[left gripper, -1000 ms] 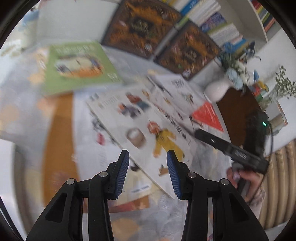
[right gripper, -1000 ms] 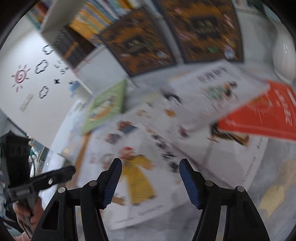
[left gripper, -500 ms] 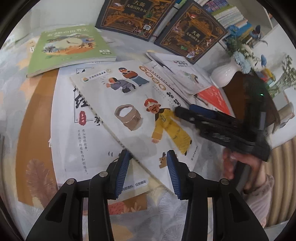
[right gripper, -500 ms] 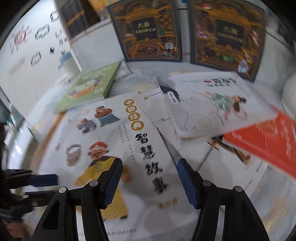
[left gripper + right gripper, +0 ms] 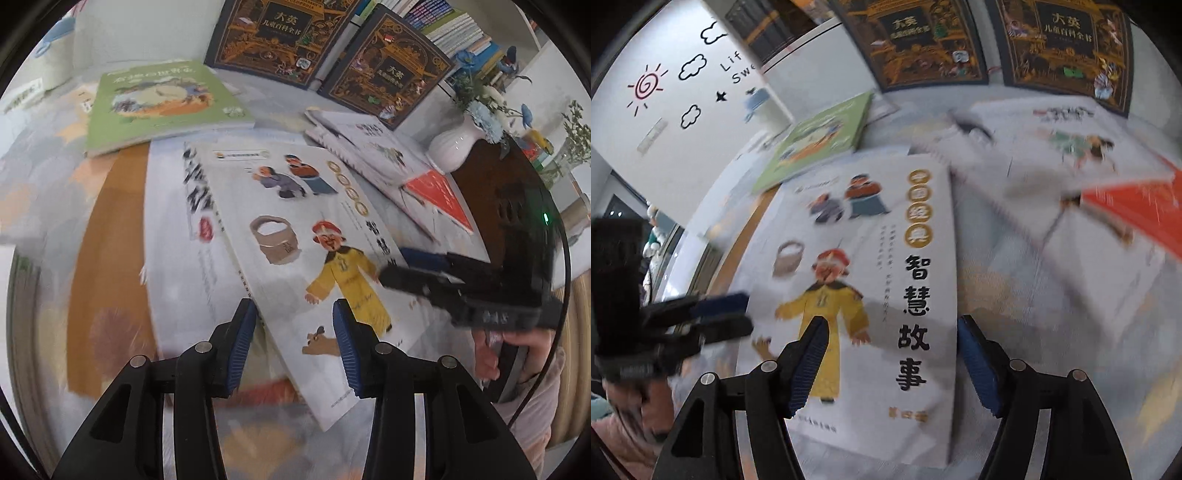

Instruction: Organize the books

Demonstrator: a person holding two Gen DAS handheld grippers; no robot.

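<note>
Books crowd the bench [image 5: 92, 229], overlapping at their edges. Left gripper [image 5: 295, 339] hovers narrow and empty over the white storybook [image 5: 871, 280]'s edge; right gripper [image 5: 890, 358], empty, is opening above its cover.

Left tool [image 5: 295, 339]: black plastic arms, blue ribbed pads, silver screw heads at pivots. Right tool [image 5: 888, 360]: same build, black w/ blue ribbed pads, silver screws; seen from left cam, black body w/ small green light, black cable looping off. Pale pink sleeve [image 5: 535, 398] at right wrist.
</note>
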